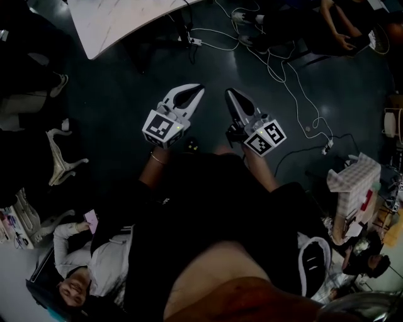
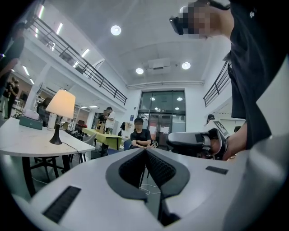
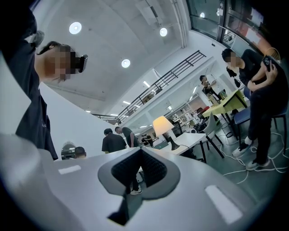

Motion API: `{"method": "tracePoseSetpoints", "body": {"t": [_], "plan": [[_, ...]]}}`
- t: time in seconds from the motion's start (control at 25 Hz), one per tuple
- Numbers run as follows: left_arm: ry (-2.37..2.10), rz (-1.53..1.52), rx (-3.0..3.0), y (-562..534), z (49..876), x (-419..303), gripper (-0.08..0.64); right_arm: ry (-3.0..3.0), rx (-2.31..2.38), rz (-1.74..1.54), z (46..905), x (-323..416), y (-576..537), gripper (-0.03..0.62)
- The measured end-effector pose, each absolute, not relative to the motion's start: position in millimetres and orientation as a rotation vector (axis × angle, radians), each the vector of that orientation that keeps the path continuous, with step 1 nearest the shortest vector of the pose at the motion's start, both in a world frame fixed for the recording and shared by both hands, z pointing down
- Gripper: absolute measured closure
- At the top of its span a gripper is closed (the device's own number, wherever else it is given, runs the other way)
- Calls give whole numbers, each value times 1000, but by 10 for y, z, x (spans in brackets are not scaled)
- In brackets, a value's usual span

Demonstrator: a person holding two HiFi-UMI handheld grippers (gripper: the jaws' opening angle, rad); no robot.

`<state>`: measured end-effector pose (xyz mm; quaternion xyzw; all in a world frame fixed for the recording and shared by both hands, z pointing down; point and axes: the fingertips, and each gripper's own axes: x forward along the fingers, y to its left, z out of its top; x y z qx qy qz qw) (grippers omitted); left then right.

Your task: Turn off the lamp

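The lamp [image 2: 61, 113] has a cream shade that glows and a dark stem. It stands on a white table [image 2: 27, 142] well ahead, at the left of the left gripper view. The right gripper view shows the lamp [image 3: 163, 128] far off on that table [image 3: 189, 140]. In the head view only a corner of the table [image 1: 113, 19] shows, at the top left. My left gripper [image 1: 200, 88] and right gripper [image 1: 230, 93] hover side by side over the dark floor. Both have their jaws together with nothing between them. The right gripper [image 2: 194, 140] also appears in the left gripper view.
White cables [image 1: 283, 69] trail across the floor ahead and to the right. A person in black [image 2: 141, 135] sits ahead, and another person [image 3: 257, 90] stands at the right. A teal box [image 2: 30, 122] lies on the lamp's table. A yellow-green table [image 2: 106, 135] stands behind.
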<state>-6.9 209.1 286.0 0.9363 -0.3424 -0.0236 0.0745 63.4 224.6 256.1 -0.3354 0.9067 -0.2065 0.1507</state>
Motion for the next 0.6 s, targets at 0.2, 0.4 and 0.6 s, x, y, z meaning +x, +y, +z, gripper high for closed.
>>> {"method": "tracePoseSetpoints", "body": {"t": [0.2,0.4,0.6], "plan": [[-1015,-89,2782,2097,2870,-61,549,2620,-967,-606,2594,627,2212,591],[-1074,-83,2761,2028,2969,-92,549,2629,-935,-611,2613,669,2099,591],[-1130,-88,2730,1877,2947,-50,549,2645,-873,-630,2621,746,1872,591]]}}
